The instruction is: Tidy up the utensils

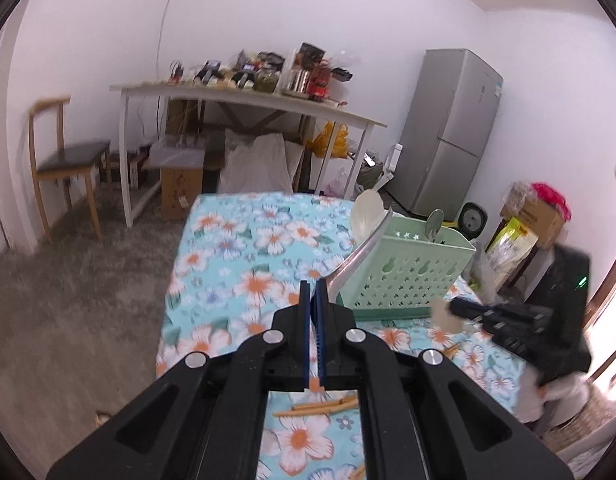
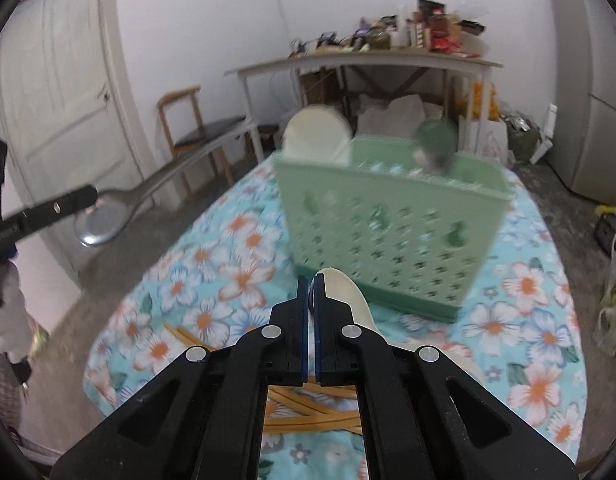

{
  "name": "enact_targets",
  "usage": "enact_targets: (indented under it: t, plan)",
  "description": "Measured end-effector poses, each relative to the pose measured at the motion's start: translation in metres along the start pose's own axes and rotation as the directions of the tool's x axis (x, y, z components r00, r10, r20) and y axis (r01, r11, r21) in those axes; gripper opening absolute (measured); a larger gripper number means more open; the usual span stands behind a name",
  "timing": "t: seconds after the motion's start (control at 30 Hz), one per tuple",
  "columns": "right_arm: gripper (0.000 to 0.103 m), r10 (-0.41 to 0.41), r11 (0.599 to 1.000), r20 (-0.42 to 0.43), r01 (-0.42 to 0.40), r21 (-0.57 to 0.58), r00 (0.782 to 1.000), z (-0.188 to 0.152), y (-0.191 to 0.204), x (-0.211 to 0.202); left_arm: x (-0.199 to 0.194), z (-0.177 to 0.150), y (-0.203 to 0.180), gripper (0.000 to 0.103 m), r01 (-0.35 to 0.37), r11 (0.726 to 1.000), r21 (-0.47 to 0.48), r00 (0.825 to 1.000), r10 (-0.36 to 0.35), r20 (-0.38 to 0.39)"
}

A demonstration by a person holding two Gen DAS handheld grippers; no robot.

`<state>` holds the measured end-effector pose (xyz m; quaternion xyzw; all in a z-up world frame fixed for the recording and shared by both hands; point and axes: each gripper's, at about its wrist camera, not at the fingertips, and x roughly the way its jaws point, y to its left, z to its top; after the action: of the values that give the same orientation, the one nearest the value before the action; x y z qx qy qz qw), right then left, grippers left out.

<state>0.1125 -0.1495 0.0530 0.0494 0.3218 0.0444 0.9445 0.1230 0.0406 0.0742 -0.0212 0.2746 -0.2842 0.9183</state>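
Note:
A green perforated utensil basket stands on the floral table. A white spoon and a metal spoon stand in it. My left gripper is shut on a metal spoon, held above the table left of the basket; its bowl shows in the right wrist view. My right gripper is shut on a white spoon, in front of the basket. Wooden chopsticks lie on the cloth beneath both grippers.
The floral tablecloth covers the table. A cluttered white table, a wooden chair, a fridge and a door stand behind. Boxes and bags sit at the right.

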Motion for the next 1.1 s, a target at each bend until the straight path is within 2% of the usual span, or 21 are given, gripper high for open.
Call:
enact_targets:
  t: [0.1, 0.2, 0.33, 0.43, 0.47, 0.5, 0.53, 0.57, 0.67, 0.7, 0.73, 0.8, 0.87, 0.93, 1.0, 1.1]
  plan:
    - [0.000, 0.000, 0.999, 0.043, -0.002, 0.046, 0.999, 0.006, -0.015, -0.020, 0.002, 0.010, -0.011, 0.002, -0.024, 0.997, 0.070, 1.000, 0.024, 0.006]
    - [0.000, -0.001, 0.996, 0.079, -0.006, 0.084, 0.997, 0.009, -0.027, -0.037, 0.008, 0.018, -0.025, 0.002, -0.074, 0.982, 0.175, 0.997, 0.073, 0.011]
    - [0.000, -0.004, 0.994, 0.129, -0.010, 0.108, 0.992, 0.012, -0.037, -0.056, 0.020, 0.031, -0.048, 0.002, -0.147, 0.916, 0.374, 0.989, 0.148, 0.027]
    - [0.000, -0.004, 0.992, 0.167, -0.017, 0.125, 0.986, 0.014, -0.042, -0.068, 0.037, 0.041, -0.065, 0.002, -0.196, 0.833, 0.517, 0.977, 0.211, 0.030]
    - [0.000, -0.003, 0.991, 0.178, -0.021, 0.132, 0.984, 0.014, -0.044, -0.072, 0.044, 0.045, -0.072, 0.002, -0.203, 0.795, 0.572, 0.973, 0.229, 0.028]
    - [0.000, 0.000, 0.990, 0.191, -0.027, 0.139, 0.981, 0.015, -0.047, -0.077, 0.048, 0.047, -0.077, 0.002, -0.200, 0.769, 0.607, 0.972, 0.234, 0.025]
    - [0.000, 0.000, 0.989, 0.201, -0.030, 0.144, 0.980, 0.015, -0.050, -0.082, 0.051, 0.049, -0.081, 0.002, -0.194, 0.746, 0.637, 0.972, 0.235, 0.020]
    - [0.000, 0.000, 0.989, 0.208, -0.031, 0.147, 0.978, 0.015, -0.051, -0.085, 0.057, 0.051, -0.087, 0.002, -0.181, 0.702, 0.689, 0.970, 0.241, 0.009]
    - [0.000, -0.007, 0.988, 0.227, -0.028, 0.151, 0.974, 0.014, -0.057, -0.094, 0.068, 0.056, -0.099, 0.002, -0.162, 0.598, 0.785, 0.964, 0.266, -0.004]
    - [0.000, -0.007, 0.988, 0.230, -0.029, 0.154, 0.973, 0.012, -0.059, -0.096, 0.074, 0.059, -0.102, 0.002, -0.146, 0.568, 0.810, 0.960, 0.279, -0.023]
    - [0.000, -0.006, 0.987, 0.234, -0.031, 0.157, 0.972, 0.011, -0.060, -0.097, 0.079, 0.061, -0.104, 0.002, -0.139, 0.550, 0.824, 0.956, 0.293, -0.035]
    - [0.000, -0.009, 0.986, 0.239, -0.030, 0.161, 0.971, 0.009, -0.062, -0.098, 0.093, 0.065, -0.108, 0.002, -0.117, 0.484, 0.867, 0.941, 0.333, -0.059]
    - [0.000, -0.015, 0.986, 0.243, -0.026, 0.163, 0.970, 0.007, -0.064, -0.100, 0.103, 0.069, -0.113, 0.002, -0.084, 0.433, 0.898, 0.931, 0.355, -0.084]
    - [0.000, -0.019, 0.986, 0.246, -0.023, 0.165, 0.969, 0.006, -0.065, -0.102, 0.111, 0.074, -0.118, 0.002, -0.044, 0.410, 0.911, 0.925, 0.360, -0.117]
    - [0.000, -0.020, 0.985, 0.249, -0.024, 0.171, 0.968, 0.004, -0.065, -0.104, 0.122, 0.083, -0.122, 0.002, 0.011, 0.397, 0.918, 0.912, 0.373, -0.172]
    - [0.000, -0.024, 0.985, 0.252, -0.021, 0.174, 0.967, 0.004, -0.066, -0.106, 0.135, 0.093, -0.129, 0.002, 0.051, 0.366, 0.929, 0.900, 0.386, -0.201]
